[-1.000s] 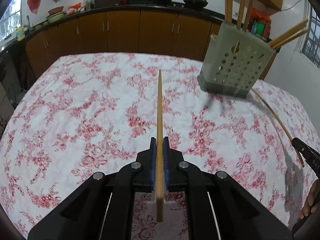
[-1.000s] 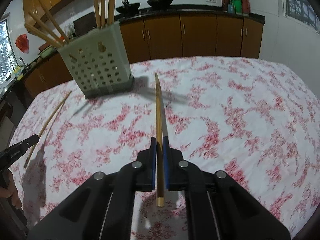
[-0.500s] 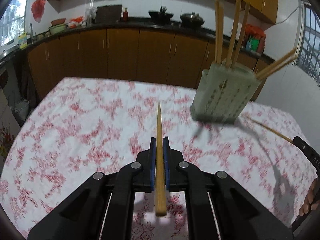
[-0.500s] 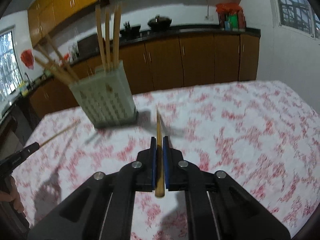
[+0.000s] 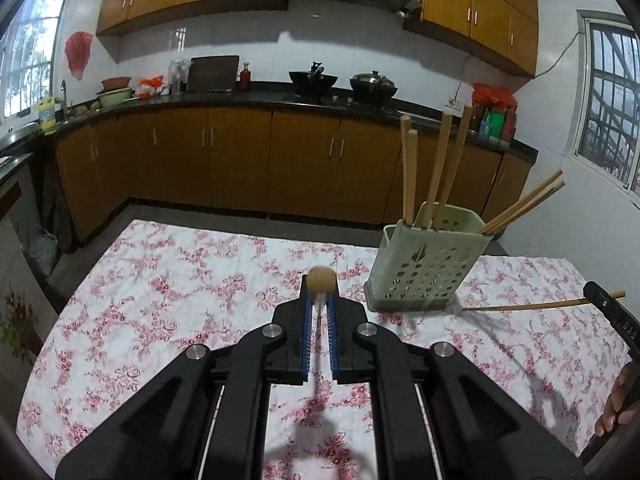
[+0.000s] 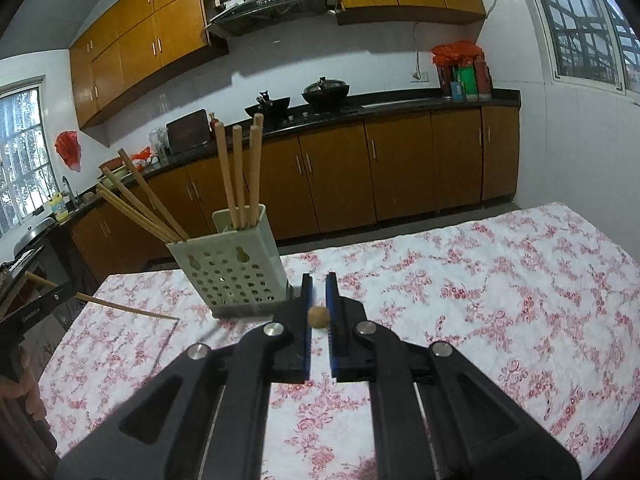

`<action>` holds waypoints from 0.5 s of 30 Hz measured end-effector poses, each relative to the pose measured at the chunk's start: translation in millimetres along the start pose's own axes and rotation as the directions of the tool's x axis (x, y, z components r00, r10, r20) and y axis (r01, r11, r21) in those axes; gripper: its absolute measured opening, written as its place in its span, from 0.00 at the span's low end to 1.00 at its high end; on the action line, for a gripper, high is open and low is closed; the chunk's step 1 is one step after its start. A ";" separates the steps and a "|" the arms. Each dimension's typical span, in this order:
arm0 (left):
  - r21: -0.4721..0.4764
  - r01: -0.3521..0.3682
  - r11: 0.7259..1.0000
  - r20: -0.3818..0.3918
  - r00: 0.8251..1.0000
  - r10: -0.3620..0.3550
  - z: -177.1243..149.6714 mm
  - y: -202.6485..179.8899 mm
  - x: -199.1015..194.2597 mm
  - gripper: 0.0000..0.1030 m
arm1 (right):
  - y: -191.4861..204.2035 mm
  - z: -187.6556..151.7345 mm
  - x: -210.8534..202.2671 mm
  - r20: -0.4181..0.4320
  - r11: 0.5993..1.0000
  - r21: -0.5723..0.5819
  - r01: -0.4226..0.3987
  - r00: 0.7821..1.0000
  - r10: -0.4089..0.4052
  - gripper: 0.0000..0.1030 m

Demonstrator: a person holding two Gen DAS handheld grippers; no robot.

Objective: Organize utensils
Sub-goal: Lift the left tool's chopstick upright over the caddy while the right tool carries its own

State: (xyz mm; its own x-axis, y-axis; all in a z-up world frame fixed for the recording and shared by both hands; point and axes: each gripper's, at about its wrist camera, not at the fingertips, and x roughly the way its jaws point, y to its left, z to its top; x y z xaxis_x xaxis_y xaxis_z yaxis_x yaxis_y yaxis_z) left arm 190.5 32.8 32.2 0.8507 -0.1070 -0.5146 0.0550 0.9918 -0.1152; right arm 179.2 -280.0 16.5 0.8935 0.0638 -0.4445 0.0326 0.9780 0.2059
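A pale green perforated utensil holder (image 5: 424,264) stands on the floral tablecloth with several wooden chopsticks (image 5: 434,172) upright in it; it also shows in the right wrist view (image 6: 232,272). My left gripper (image 5: 319,300) is shut on a chopstick (image 5: 319,279) seen end-on, tilted up toward the camera. My right gripper (image 6: 319,292) is shut on another chopstick (image 6: 319,317), also end-on. Each gripper's chopstick shows from the side in the other view: the right one's in the left wrist view (image 5: 532,306), the left one's in the right wrist view (image 6: 120,308).
The table (image 5: 168,288) with its white and red floral cloth stretches to the left of the holder. Brown kitchen cabinets (image 5: 240,156) and a dark counter with pots stand behind. The far table edge lies just behind the holder.
Both grippers have lifted and tilted back, so each held chopstick now points toward its camera instead of lying forward. The holder looks farther and lower in both views.
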 end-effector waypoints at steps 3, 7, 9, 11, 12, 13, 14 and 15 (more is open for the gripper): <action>-0.001 0.006 1.000 0.004 1.000 -0.006 1.5 -0.3 -0.6 0.07 | 1.8 3.8 -2.8 0.013 1.000 -0.002 -0.005 1.000 0.005 0.08; 0.004 0.017 1.000 0.019 1.000 -0.017 10.5 -3.4 -2.9 0.07 | 7.0 17.3 -8.6 0.049 1.000 -0.014 -0.022 0.999 0.023 0.08; 0.009 0.025 1.000 0.035 0.999 -0.025 16.0 -4.9 -6.7 0.07 | 10.3 26.5 -13.3 0.073 0.999 -0.018 -0.037 0.997 0.038 0.08; 0.017 0.039 0.999 0.058 0.997 -0.040 24.5 -9.0 -11.7 0.07 | 14.7 37.0 -18.9 0.100 0.998 -0.025 -0.053 0.993 0.055 0.08; 0.020 0.047 0.999 0.068 0.996 -0.049 28.2 -10.7 -13.6 0.07 | 16.8 41.7 -21.5 0.110 0.998 -0.027 -0.063 0.992 0.066 0.08; 0.025 0.058 0.998 0.082 0.995 -0.060 33.7 -14.3 -16.7 0.07 | 20.0 48.5 -24.9 0.126 0.997 -0.030 -0.077 0.989 0.080 0.08; 0.027 0.065 0.998 0.092 0.993 -0.067 36.7 -16.8 -18.1 0.07 | 22.9 53.3 -27.8 0.137 0.996 -0.034 -0.086 0.986 0.090 0.08; 0.030 0.075 0.997 0.104 0.992 -0.078 41.0 -19.3 -20.3 0.07 | 25.8 59.3 -31.0 0.151 0.995 -0.036 -0.097 0.983 0.102 0.08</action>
State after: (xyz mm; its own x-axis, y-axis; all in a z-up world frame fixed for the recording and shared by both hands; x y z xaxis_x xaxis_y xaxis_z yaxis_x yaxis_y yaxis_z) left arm 193.6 18.7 79.7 0.8936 -0.1758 -0.4130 0.1342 0.9827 -0.1279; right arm 178.9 -268.5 87.3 0.9496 0.1323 -0.2840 -0.0710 0.9737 0.2163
